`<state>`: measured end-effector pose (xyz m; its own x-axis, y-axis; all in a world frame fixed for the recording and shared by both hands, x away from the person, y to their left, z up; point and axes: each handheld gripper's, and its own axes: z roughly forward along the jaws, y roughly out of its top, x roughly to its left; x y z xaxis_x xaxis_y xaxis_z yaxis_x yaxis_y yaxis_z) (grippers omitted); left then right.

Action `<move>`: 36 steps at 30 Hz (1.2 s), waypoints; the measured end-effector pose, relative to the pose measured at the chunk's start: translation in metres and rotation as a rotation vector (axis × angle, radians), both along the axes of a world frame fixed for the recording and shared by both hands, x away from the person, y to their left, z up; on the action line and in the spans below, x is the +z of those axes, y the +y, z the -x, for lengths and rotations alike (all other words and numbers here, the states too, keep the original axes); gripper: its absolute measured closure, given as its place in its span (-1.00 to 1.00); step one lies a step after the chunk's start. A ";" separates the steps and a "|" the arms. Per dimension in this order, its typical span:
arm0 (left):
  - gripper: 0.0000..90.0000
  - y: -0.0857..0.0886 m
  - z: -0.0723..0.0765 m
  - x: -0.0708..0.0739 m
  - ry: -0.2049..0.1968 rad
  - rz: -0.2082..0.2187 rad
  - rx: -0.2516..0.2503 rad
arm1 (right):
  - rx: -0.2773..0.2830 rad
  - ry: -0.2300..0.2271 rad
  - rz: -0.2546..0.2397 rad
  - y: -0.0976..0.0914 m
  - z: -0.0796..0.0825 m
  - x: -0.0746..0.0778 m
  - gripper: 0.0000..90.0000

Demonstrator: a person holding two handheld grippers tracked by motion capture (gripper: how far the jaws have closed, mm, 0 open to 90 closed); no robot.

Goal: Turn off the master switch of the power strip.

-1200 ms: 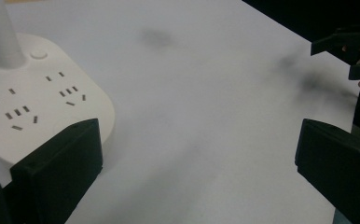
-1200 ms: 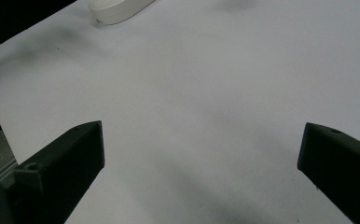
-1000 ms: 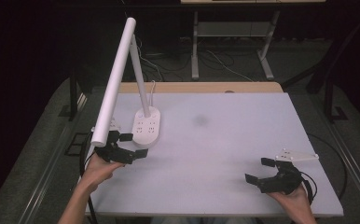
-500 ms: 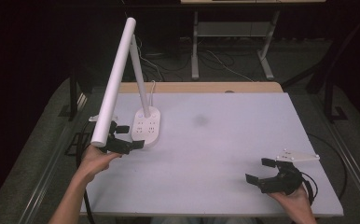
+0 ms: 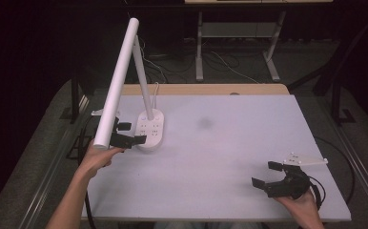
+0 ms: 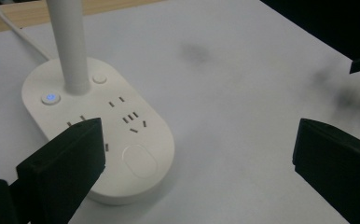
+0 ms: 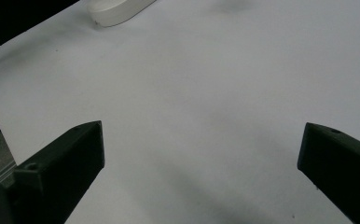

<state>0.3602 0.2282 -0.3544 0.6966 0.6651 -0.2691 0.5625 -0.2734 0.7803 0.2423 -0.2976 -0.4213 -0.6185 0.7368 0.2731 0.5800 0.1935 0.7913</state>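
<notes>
White desk lamp (image 5: 149, 125) stood at centre left of the counter (image 5: 230, 143) as the left hand-held gripper (image 5: 125, 138), jaws spread, hovered beside its base; likely next, pressing a button. Right hand-held gripper (image 5: 275, 176) waited open, lower right.

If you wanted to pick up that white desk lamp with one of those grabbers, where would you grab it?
Probably the white desk lamp's upright round stem, low down just above the oval socket base. It is slim enough for the open left gripper, coming level from the near side. The base looks too wide and flat.
</notes>
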 end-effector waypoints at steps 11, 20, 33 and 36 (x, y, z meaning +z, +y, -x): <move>-0.97 0.003 -0.015 -0.001 0.012 -0.015 0.019 | -0.003 0.001 -0.002 -0.002 0.000 0.000 -1.00; -0.96 0.011 -0.030 -0.004 0.022 -0.019 0.057 | -0.007 0.003 0.000 -0.002 0.000 0.000 -1.00; -0.87 0.020 -0.051 -0.007 0.037 -0.049 0.098 | -0.012 0.003 0.004 -0.003 0.000 -0.001 -1.00; -0.86 0.023 -0.057 -0.010 0.043 -0.067 0.101 | -0.012 0.009 0.004 -0.003 0.000 -0.001 -1.00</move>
<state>0.4177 0.2512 -0.3643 0.6139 0.7490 -0.2493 0.6221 -0.2647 0.7368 0.2424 -0.3004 -0.4223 -0.6069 0.7453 0.2759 0.5897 0.1896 0.7850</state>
